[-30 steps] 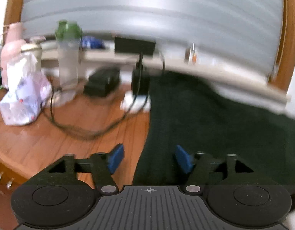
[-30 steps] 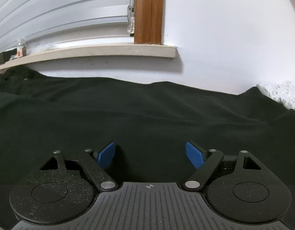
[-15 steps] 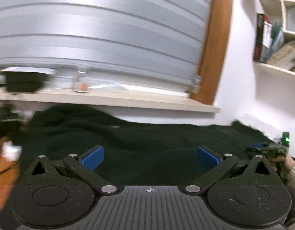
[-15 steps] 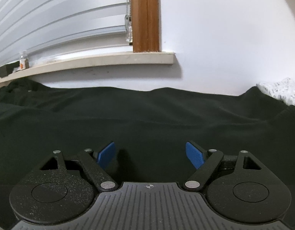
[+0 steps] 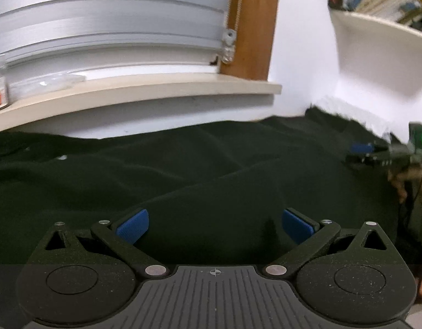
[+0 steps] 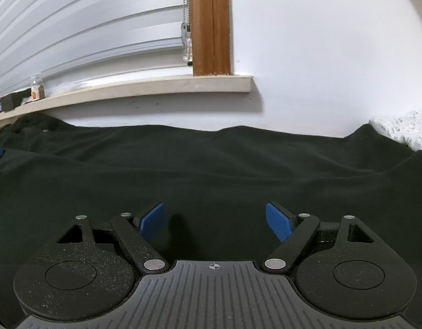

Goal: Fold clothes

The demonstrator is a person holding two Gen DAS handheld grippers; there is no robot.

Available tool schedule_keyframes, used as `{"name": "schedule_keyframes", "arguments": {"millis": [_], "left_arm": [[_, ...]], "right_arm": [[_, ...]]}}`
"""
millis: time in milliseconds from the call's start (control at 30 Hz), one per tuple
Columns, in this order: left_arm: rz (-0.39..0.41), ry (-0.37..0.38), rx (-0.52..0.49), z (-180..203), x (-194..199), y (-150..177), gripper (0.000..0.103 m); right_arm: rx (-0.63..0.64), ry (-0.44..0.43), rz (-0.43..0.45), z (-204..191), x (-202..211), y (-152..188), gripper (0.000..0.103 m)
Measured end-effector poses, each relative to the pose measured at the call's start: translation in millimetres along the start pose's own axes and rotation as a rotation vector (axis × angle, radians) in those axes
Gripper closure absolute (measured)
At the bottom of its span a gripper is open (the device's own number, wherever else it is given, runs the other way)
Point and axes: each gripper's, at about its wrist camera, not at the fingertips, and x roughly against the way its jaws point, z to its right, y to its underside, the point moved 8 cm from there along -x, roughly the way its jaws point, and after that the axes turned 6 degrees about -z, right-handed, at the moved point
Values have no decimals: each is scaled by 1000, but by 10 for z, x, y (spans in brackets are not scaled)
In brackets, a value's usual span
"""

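Two grippers over the dark garment (image 5: 200,170), both gaping, empty.
My left gripper (image 5: 215,224) swung from the desk edge, jaws spread wider; my right gripper (image 6: 215,219) stayed put, cloth beneath its fingers.

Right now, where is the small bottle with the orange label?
The small bottle stands on the window sill, far left in the right wrist view, below the blinds and above the dark garment.

Small jar (image 6: 36,87) on windowsill (image 6: 145,89); blinds (image 6: 87,27) above; bookshelf (image 5: 381,24) right.
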Motion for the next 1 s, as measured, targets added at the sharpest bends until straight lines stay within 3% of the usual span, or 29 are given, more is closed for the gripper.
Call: {"name": "schedule_keyframes", "arguments": {"millis": [200, 1000], "left_arm": [[-10, 10, -3, -60, -181, 60, 0], [-41, -9, -20, -67, -216, 62, 0]], "right_arm": [[14, 16, 4, -32, 5, 7, 23], [13, 28, 4, -38, -2, 34, 22]]}}
